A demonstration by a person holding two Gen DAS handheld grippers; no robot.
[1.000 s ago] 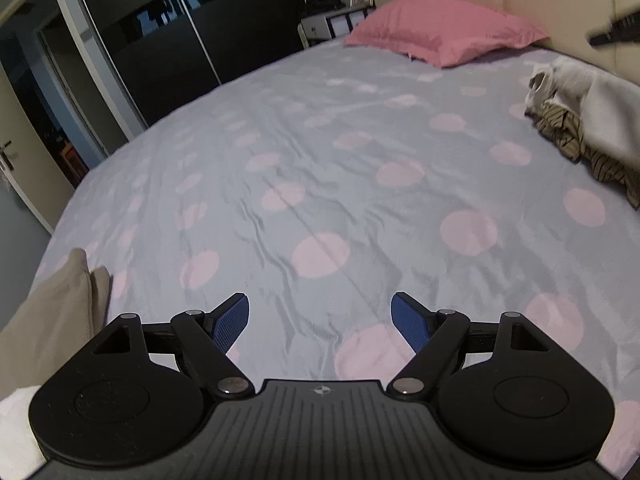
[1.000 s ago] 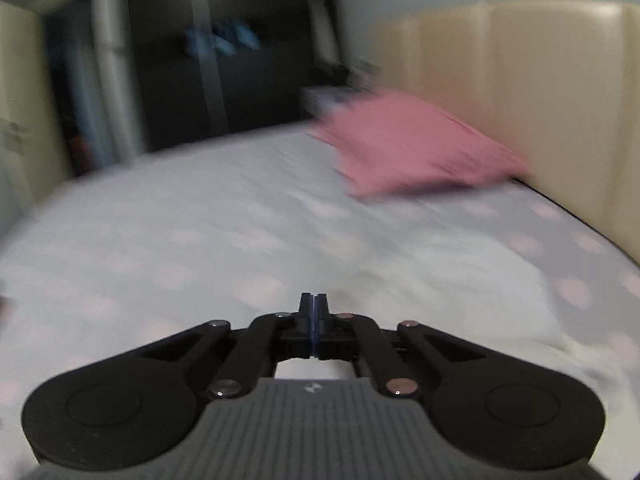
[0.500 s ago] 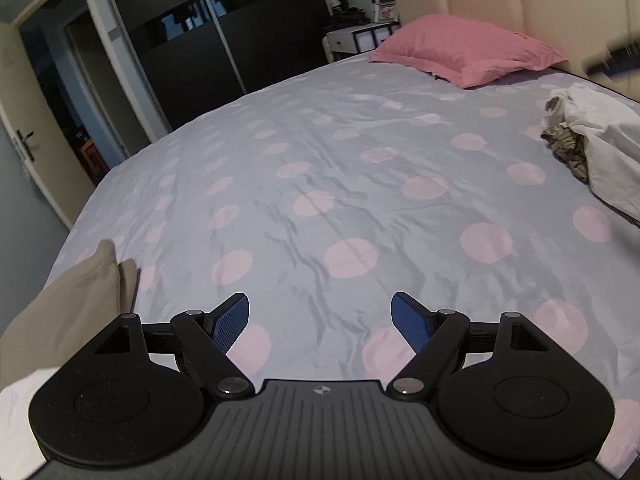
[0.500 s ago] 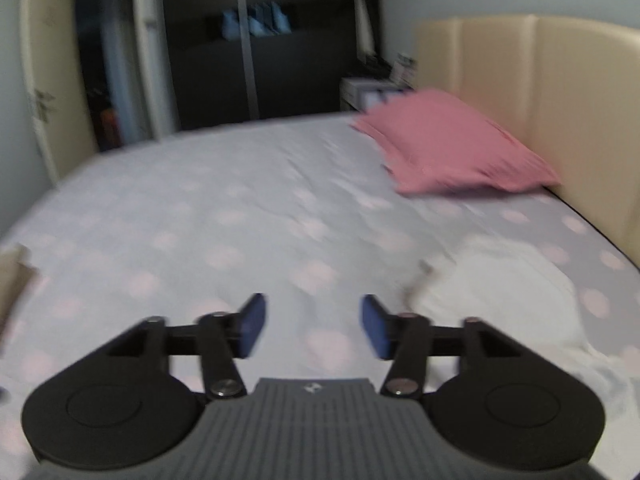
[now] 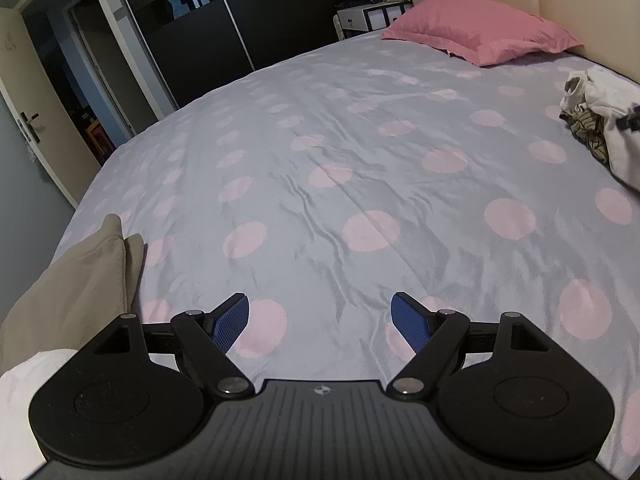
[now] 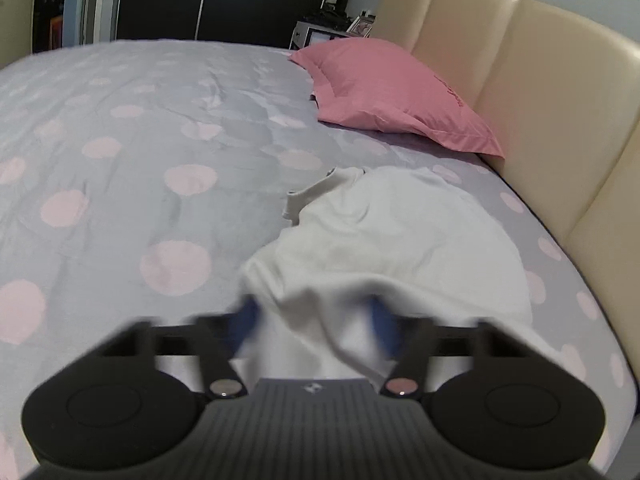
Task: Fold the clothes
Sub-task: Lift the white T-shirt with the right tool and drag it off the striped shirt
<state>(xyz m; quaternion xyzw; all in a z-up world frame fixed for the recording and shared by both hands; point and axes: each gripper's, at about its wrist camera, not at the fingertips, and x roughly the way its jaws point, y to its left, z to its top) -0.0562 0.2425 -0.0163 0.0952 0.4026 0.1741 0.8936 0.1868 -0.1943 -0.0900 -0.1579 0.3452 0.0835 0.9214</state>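
A crumpled white garment lies on the bed near the headboard. My right gripper is open, its blurred blue fingers straddling a raised fold at the garment's near edge. In the left wrist view the same white garment shows at the far right, on top of a striped brown garment. My left gripper is open and empty, low over the bare dotted sheet. A folded beige garment and something white lie at its left.
The bed has a grey sheet with pink dots. A pink pillow rests against the cream headboard. A dark sliding wardrobe, an open door and a bedside unit stand beyond the bed.
My right gripper opened from shut, swung down to the white garment and now straddles its near fold. My left gripper stayed open while its view tilted up a little.
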